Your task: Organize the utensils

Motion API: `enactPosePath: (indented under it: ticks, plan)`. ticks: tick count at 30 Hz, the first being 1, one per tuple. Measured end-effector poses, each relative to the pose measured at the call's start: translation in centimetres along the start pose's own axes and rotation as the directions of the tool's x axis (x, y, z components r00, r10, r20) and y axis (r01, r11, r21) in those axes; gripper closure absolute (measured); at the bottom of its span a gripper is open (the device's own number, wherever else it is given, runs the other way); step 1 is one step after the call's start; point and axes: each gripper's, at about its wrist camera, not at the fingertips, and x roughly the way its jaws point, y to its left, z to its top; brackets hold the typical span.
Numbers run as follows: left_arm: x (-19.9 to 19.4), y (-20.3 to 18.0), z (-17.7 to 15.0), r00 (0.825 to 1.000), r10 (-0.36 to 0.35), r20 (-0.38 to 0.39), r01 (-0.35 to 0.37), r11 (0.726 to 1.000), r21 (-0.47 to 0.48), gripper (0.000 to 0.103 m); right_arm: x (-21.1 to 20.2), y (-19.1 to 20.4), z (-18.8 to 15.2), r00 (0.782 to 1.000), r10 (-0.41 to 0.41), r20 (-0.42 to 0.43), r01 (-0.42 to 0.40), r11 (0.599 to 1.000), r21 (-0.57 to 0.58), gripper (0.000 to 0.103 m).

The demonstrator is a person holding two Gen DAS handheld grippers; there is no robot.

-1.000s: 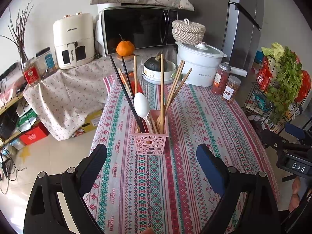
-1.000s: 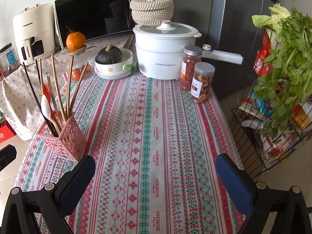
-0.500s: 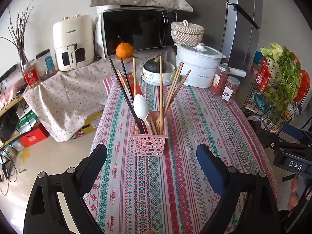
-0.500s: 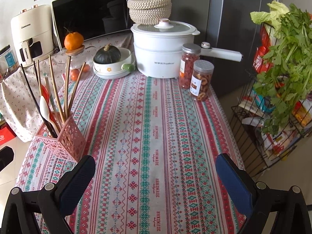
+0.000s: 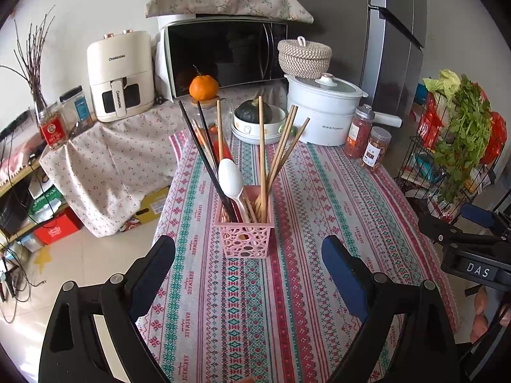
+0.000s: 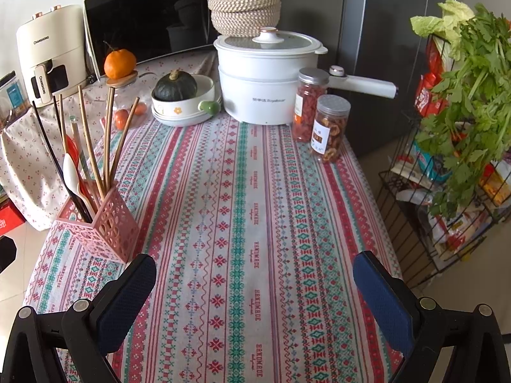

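Surface (image 6: 255, 191): patterned cloth, fills the centre of both views.
Pot (image 6: 265, 76): white, lidded, upper centre of right view, at the far end of the surface.
Left tool (image 5: 247, 265): low in frame, level over the near end of the surface, fingers wide apart, nothing between them; aimed at the holder.
Right tool (image 6: 254, 282): bottom of frame, raised above the cloth, fingers wide apart, empty.
Holder (image 5: 244, 228): pink openwork box, upright, centre of left view; left edge of right view.
Chopsticks (image 5: 262, 156): wooden and black, standing splayed in the holder.
Spoon (image 5: 230, 175): white, bowl up, in the holder.
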Motion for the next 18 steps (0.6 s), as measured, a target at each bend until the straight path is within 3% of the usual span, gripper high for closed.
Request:
enactPosePath:
  ticks: [18]
  plan:
    - [0.32, 0.09, -0.16, 1.0, -0.017, -0.016, 0.017, 1.0, -0.004, 0.008, 0.37, -0.04, -0.09, 1.0, 0.0, -0.013, 0.0, 1.0, 0.0, 0.002]
